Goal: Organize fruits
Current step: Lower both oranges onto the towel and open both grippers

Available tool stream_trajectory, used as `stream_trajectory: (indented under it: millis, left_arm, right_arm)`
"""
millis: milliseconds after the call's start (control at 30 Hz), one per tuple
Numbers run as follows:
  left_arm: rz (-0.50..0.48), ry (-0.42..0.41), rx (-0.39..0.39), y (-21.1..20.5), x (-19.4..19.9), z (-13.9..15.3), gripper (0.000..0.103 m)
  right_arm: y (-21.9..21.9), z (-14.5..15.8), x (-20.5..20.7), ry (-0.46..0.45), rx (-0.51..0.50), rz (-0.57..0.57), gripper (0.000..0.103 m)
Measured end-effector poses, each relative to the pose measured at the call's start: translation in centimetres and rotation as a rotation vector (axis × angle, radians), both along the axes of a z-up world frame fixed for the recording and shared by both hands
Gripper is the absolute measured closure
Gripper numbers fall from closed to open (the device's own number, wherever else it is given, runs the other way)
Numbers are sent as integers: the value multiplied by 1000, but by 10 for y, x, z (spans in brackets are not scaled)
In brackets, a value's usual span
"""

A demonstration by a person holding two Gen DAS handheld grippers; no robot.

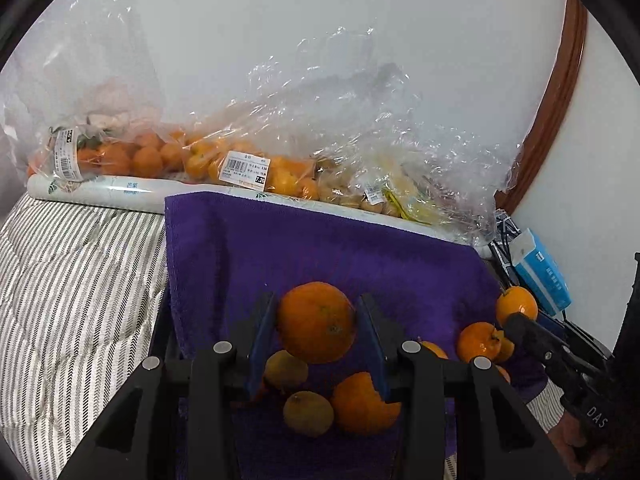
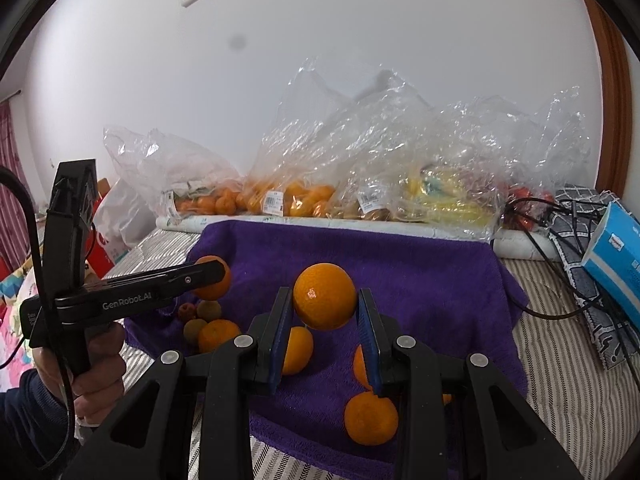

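Observation:
My left gripper [image 1: 316, 320] is shut on a large orange [image 1: 316, 322] and holds it above the purple towel [image 1: 320, 248]. Under it lie two greenish-brown fruits [image 1: 308, 412] and an orange [image 1: 362, 404]. My right gripper [image 2: 324, 306] is shut on a smooth orange [image 2: 325, 296] above the same towel [image 2: 420, 280], with loose oranges [image 2: 370, 418] below it. In the right wrist view the left gripper [image 2: 208, 276] shows at the left with its orange. In the left wrist view the right gripper [image 1: 516, 316] shows at the right edge with its orange [image 1: 516, 304].
Clear plastic bags of oranges [image 1: 168, 156] and other fruit [image 2: 432, 192] line the wall behind a white roll [image 1: 100, 192]. A blue tissue box [image 2: 616, 256] and black cables [image 2: 560, 304] lie at the right. Striped bedding [image 1: 72, 280] surrounds the towel.

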State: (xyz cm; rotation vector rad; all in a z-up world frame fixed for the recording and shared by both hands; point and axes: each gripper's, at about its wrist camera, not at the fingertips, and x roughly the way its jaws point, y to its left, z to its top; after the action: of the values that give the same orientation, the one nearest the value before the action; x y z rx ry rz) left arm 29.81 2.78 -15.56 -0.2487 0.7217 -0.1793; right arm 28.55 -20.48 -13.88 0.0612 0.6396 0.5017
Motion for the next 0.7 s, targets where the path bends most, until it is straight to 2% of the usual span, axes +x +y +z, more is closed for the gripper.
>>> stream_trajectory:
  millis: [267,700]
  left_arm:
    - [-2,12,-8,1,4,-6,64]
    - [-29,-20,11,-5,2,-7,66]
  right_arm:
    - [9,-11,0,10,-50,21,71]
    - [16,-22,1,27,-103,36,71]
